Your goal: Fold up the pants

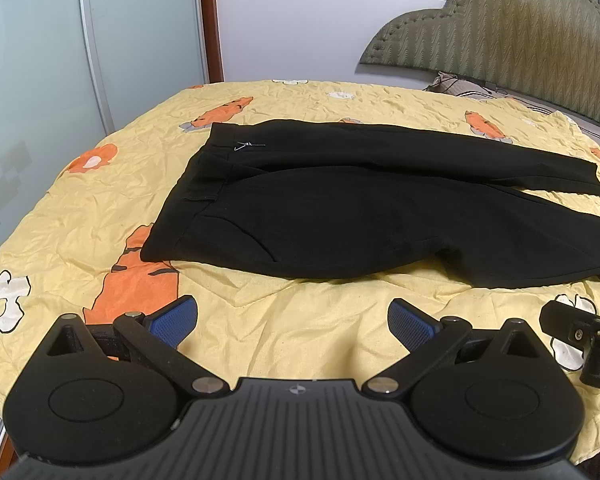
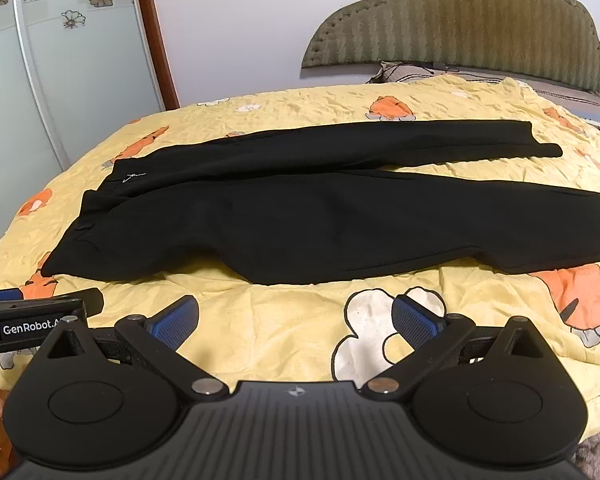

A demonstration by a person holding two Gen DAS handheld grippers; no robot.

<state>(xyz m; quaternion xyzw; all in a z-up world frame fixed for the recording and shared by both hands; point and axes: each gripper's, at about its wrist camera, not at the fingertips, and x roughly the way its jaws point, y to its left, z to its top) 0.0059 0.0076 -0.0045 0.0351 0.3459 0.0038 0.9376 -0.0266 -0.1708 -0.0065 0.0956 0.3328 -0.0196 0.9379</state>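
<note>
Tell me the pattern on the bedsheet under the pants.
The bedsheet is yellow, printed with orange carrots and white flowers; the right wrist view shows it best.

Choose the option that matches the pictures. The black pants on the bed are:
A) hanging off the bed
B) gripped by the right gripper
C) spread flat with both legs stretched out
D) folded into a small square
C: the pants lie flat on the bedspread, both legs extended side by side, untouched.

Both wrist views sit low at the bed's [image 1: 260,320] near edge, side by side, facing the headboard [image 2: 460,20] wall — sharing the black pants [image 1: 340,216]
</note>
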